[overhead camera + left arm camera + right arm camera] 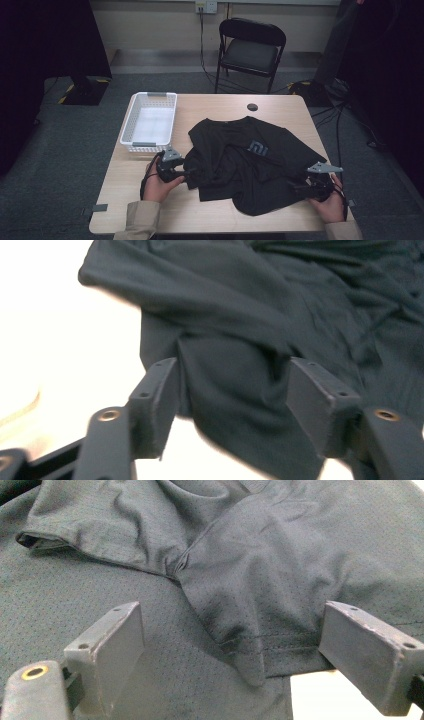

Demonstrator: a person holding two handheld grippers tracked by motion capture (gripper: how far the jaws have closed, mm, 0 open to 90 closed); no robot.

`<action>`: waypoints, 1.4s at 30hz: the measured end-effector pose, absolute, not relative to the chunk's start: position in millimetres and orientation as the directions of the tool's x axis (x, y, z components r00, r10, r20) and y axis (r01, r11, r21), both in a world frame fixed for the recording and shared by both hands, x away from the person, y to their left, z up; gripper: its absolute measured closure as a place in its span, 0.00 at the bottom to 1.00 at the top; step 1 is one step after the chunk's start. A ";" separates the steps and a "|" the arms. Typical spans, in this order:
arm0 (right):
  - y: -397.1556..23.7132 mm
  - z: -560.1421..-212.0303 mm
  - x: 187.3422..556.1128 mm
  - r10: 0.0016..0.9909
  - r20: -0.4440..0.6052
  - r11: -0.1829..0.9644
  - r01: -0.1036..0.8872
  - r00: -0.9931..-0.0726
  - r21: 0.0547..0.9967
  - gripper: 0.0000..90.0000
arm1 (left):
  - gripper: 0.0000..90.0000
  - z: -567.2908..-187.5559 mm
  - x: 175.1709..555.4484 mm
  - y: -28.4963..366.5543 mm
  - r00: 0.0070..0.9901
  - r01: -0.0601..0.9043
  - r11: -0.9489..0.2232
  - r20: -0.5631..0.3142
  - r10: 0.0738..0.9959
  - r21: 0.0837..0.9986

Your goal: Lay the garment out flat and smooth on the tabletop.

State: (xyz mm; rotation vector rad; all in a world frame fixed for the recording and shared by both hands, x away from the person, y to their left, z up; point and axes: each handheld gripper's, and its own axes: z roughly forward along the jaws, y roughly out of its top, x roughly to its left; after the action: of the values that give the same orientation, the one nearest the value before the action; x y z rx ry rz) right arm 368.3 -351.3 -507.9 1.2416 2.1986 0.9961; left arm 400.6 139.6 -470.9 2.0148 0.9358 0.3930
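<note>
Black T-shirt (250, 162) lies crumpled mid-desk; left gripper (232, 390) pinches a fold of it, right gripper (232, 645) open around its hem

my table (280, 102) is light wood, its bare top showing along the far edge and the near edge. a black t-shirt (250, 160) lies crumpled on it, spread from the centre out toward 4 o'clock. at 10 o'clock sits a white plastic basket (131, 117), near the shirt's left side. a small dark round disc (252, 106) rests at 12 o'clock, just beyond the collar. i can't tell what that disc is.
</note>
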 end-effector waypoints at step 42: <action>-351.1 -508.0 368.1 0.862 -0.015 0.340 0.556 -0.507 0.758 0.11 | 0.85 -451.1 471.4 48.3 0.730 0.407 -0.549 0.102 0.676 0.730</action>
State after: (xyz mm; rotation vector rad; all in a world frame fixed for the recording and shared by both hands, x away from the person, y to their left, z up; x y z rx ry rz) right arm 368.1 -351.1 -508.0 1.2450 2.1949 0.9961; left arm 471.4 48.3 -451.1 2.2210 0.8138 0.4896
